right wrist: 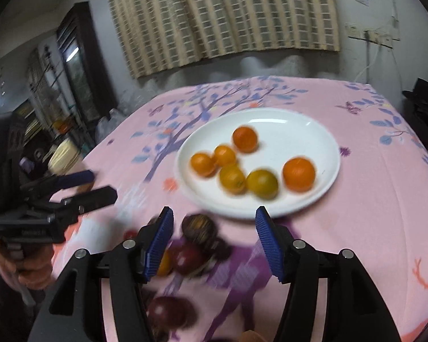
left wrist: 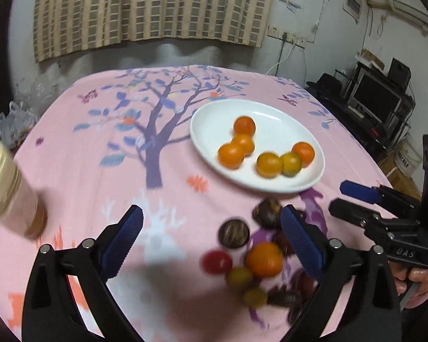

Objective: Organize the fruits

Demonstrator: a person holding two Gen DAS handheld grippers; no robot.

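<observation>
Both my grippers — left (left wrist: 211, 228) and right (right wrist: 214, 233) — hang wide and empty over the loose fruit (left wrist: 264, 259) just below them, oranges (right wrist: 232, 178) already sorted onto the plate (right wrist: 322, 131) ahead.

A plate (left wrist: 271, 116) sits on the table (left wrist: 100, 154), right of centre in the left wrist view; six oranges (left wrist: 244, 125) lie in it — three touching toward its left, three touching in a row toward its right. Before the plate, on the table near its front rim, lies a loose pile of fruit (left wrist: 264, 259); the left gripper (left wrist: 211, 239) hangs above the pile's left part, the right gripper (right wrist: 214, 245) above the pile, just before the plate rim; each stands beside the other. A jar (left wrist: 8, 188) stands at the table's left edge. Behind the table hangs a curtain (left wrist: 154, 8); shelves (left wrist: 376, 99) stand to the right.
</observation>
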